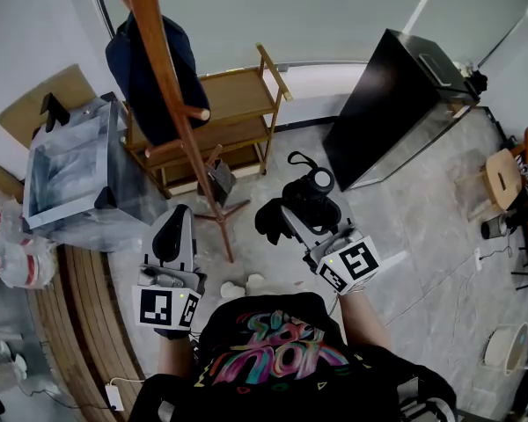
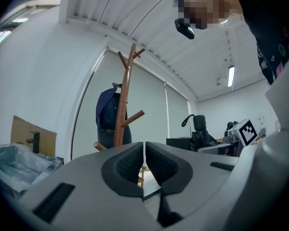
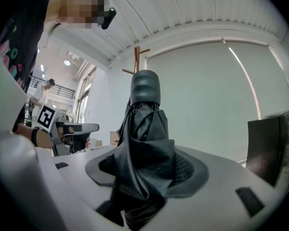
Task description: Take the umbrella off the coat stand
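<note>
My right gripper [image 1: 292, 216] is shut on a folded black umbrella [image 1: 306, 202], held level and well clear of the wooden coat stand [image 1: 172, 95], to the stand's right. In the right gripper view the umbrella [image 3: 145, 138] stands upright between the pads, its rounded handle on top, and the gripper [image 3: 147, 166] clamps its fabric. My left gripper [image 1: 174, 223] is shut with nothing in it, near the stand's foot. Its jaws [image 2: 144, 154] meet in the left gripper view, facing the coat stand [image 2: 124, 105], where a dark garment [image 2: 106, 117] hangs.
A dark garment [image 1: 150, 64] hangs on the stand. Behind it is a wooden shelf unit [image 1: 242, 104]. A clear plastic box [image 1: 66, 170] sits at the left, a black cabinet [image 1: 396, 99] at the right and a wooden stool [image 1: 503, 176] at the far right.
</note>
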{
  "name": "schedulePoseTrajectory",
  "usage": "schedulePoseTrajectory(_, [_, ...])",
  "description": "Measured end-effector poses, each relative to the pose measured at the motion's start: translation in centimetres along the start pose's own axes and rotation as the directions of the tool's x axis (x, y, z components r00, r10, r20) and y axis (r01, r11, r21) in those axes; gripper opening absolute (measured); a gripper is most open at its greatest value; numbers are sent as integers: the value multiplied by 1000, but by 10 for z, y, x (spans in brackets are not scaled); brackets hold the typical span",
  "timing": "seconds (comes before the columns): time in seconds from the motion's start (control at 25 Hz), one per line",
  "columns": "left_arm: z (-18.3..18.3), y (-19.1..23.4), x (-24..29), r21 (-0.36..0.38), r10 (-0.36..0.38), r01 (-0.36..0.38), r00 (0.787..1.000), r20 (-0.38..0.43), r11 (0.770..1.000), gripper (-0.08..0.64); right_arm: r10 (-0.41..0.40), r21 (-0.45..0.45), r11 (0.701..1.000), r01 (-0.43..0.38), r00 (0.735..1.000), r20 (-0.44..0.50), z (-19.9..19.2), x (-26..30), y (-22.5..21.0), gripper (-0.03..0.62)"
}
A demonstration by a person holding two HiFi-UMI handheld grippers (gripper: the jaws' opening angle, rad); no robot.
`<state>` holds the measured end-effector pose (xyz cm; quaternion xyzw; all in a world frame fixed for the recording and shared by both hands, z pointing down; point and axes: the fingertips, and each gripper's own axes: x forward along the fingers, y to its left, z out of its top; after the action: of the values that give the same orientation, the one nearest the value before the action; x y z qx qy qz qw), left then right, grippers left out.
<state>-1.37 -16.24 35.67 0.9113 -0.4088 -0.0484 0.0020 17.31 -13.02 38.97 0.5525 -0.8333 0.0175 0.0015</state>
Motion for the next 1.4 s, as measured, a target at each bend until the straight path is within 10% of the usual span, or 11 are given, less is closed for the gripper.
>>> schedulePoseTrajectory(1.4, [-8,10,11,0,7,-7,1000,-11,1000,34,-115,22,993,115,993,7,-1,-26,-29,267])
